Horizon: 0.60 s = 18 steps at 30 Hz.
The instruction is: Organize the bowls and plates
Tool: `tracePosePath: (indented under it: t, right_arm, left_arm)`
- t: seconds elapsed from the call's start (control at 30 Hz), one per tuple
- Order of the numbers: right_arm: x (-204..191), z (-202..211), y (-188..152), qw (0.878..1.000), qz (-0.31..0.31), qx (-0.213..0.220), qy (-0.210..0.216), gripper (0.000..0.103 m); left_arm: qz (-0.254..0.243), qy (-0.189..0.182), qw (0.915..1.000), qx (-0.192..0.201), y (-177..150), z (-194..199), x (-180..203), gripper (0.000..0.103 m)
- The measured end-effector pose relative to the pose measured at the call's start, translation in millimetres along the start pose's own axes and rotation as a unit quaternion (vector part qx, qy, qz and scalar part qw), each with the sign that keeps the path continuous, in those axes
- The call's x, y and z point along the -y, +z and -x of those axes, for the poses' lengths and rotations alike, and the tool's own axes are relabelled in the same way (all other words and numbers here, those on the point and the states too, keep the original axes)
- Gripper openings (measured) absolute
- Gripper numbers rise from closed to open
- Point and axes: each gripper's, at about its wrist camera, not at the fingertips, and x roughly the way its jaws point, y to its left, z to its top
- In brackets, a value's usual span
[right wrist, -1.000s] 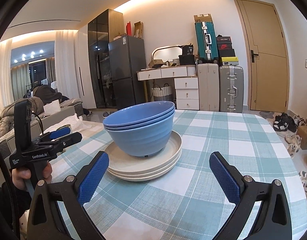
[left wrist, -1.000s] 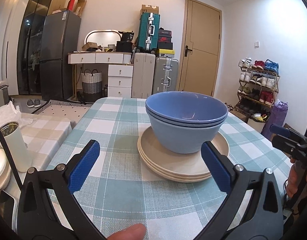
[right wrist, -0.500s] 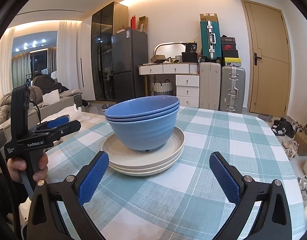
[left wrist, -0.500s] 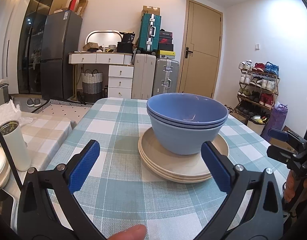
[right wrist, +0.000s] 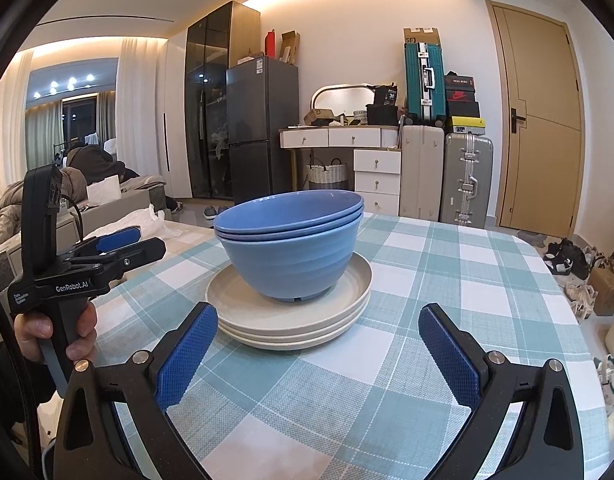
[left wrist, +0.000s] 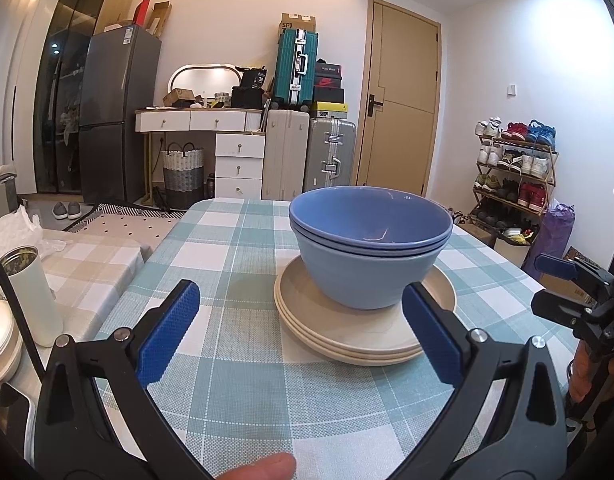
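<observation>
Bowls stacked on plates, both tools wide and empty

Your left tool [left wrist: 299, 332] and right tool [right wrist: 319, 354] hung short of the blue bowls [right wrist: 291, 236] nested on cream plates [right wrist: 289, 316] mid-table [right wrist: 447, 280]; one-sided nudges could probably tip them.

Two low wrist views near the tabletop, converging from opposite sides on stacked bowls [left wrist: 369, 252] [right wrist: 291, 248]
</observation>
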Motion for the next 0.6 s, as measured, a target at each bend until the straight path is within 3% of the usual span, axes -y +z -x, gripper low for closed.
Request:
tracePosePath:
  t: [0.6]
  right_arm:
    - [0.1, -0.5, -0.3, 1.000, 0.001, 0.000, 0.001, 0.102]
  left_arm:
    - [-0.001, 0.000, 1.0000, 0.001, -1.0, -0.7, 0.0, 0.101]
